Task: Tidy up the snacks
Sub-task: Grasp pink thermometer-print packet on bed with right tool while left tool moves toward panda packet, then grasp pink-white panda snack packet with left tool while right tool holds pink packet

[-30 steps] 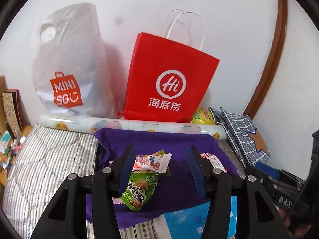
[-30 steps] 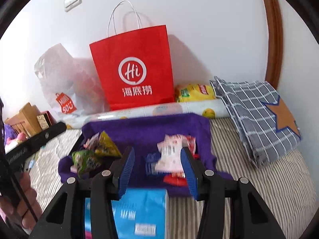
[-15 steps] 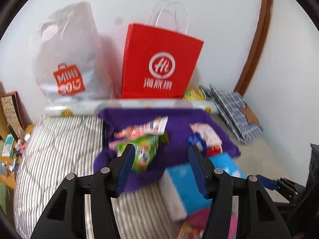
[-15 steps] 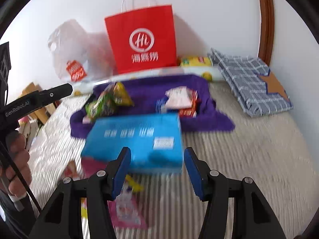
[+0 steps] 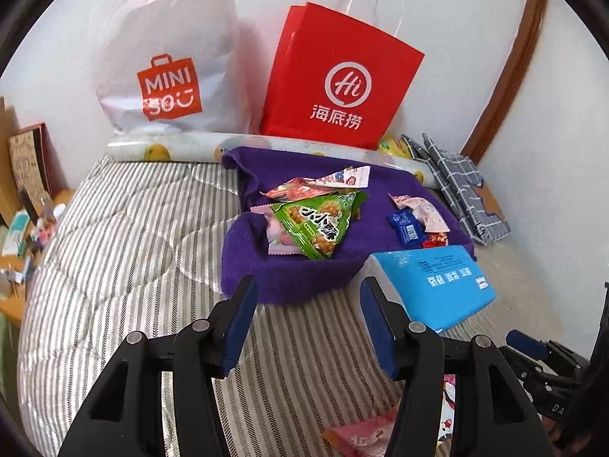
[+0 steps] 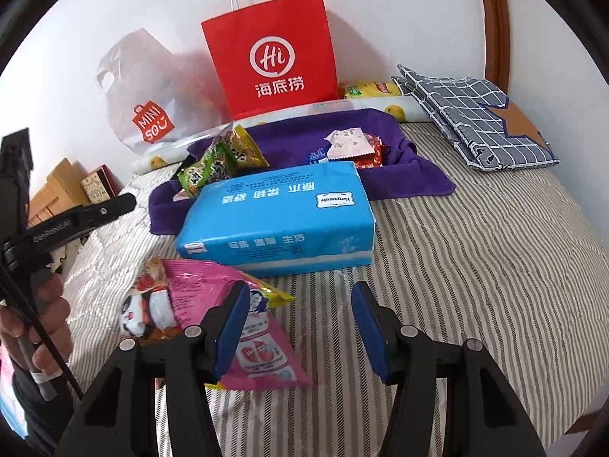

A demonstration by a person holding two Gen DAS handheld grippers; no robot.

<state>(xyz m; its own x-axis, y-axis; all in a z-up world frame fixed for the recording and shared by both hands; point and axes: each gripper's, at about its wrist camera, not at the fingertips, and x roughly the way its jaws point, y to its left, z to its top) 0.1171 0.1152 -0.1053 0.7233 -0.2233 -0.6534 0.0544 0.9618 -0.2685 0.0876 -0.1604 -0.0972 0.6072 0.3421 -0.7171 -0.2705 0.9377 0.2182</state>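
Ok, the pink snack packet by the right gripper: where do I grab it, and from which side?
Probably by the pink snack packet's puffed lower corner. It lies flat on the striped bedding, partly under the right gripper's left finger, so shift left and come down from above across its narrow width. The jaws stand open and empty.

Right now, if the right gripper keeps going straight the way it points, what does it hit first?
Most likely the blue tissue pack, which lies dead ahead of the open right gripper. Only bare striped bedding sits between them. The pink snack bag is just off to the side, though depth is hard to judge.
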